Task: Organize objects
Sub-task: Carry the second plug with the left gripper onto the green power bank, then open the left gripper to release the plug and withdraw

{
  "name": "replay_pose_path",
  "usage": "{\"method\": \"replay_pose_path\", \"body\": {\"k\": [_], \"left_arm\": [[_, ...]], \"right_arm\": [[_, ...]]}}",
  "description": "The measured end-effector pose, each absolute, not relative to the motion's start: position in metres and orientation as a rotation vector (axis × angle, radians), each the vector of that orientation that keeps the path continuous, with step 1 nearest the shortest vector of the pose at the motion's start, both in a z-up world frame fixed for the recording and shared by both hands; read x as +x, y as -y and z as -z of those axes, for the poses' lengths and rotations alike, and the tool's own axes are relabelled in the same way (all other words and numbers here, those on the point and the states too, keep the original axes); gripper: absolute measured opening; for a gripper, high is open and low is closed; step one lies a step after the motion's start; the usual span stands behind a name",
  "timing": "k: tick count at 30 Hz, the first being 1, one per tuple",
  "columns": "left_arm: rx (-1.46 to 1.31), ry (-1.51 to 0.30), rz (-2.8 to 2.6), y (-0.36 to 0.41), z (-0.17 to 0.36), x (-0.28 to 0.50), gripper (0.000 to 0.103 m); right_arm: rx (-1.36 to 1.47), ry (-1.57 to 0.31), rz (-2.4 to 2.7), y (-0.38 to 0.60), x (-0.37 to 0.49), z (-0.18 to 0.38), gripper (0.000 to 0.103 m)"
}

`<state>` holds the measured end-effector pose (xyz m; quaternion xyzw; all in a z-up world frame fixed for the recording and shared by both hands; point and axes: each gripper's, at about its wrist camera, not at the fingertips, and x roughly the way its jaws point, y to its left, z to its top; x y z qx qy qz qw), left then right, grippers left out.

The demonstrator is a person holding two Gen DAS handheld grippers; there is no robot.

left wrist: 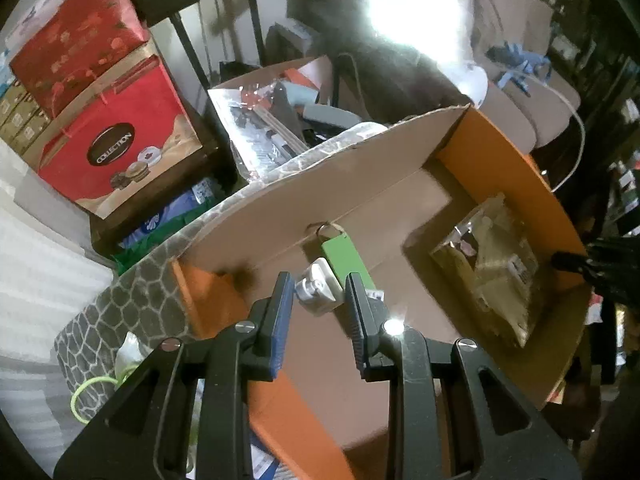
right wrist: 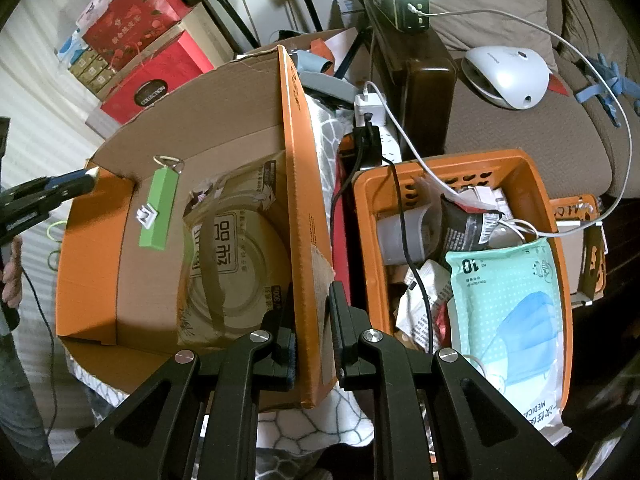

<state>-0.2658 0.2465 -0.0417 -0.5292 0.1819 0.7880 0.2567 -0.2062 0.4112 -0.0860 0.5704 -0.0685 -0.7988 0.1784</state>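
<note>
An orange-sided cardboard box [right wrist: 298,200] stands open in front of me. On its floor lies a green bar [right wrist: 158,208] with a key ring and a small white clip [right wrist: 146,216], beside a plastic-wrapped pack of paper bowls [right wrist: 236,264]. My right gripper [right wrist: 312,336] is shut on the box's near orange wall. My left gripper [left wrist: 318,302] hovers over the box's opposite side with its jaws a little apart and nothing in them. Through the gap I see the white clip [left wrist: 320,292] and green bar [left wrist: 346,254] below. In the right wrist view the left gripper [right wrist: 90,176] is apart from the bar.
An orange plastic basket [right wrist: 480,158] right of the box holds a mask pack [right wrist: 512,320], packets and cables. A power strip [right wrist: 376,120] and a white device [right wrist: 508,76] lie behind. Red gift bags [left wrist: 116,148] stand at far left. A hand [right wrist: 12,276] shows at the left edge.
</note>
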Motion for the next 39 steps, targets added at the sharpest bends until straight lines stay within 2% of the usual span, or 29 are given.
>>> {"method": "replay_pose_path", "body": {"k": [15,27,30,33,39], "left_arm": [[-1.450,-0.787,-2.125,-0.310,0.092,-0.260,0.025],[-1.438,-0.884,-2.152,-0.317,0.108,-0.259,0.025],[-1.444,-0.887,-2.161,-0.317,0.108,-0.261,0.028],[-1.444,-0.868,-2.170,-0.315,0.107,-0.262,0.042],[-1.434,-0.806,-2.197,-0.305,0.092,-0.262,0.054]], "right_arm": [[1.612,0.215,2.265,-0.408,-0.205,0.086,0.013],[1.614,0.226,2.267,-0.408,-0.206,0.086,0.013],[1.614,0.231,2.268,-0.408,-0.205,0.086,0.013],[1.614,0.239,2.267,-0.407,-0.204,0.086,0.013],[1.615,0.241,2.269,-0.406,-0.203,0.087,0.013]]}}
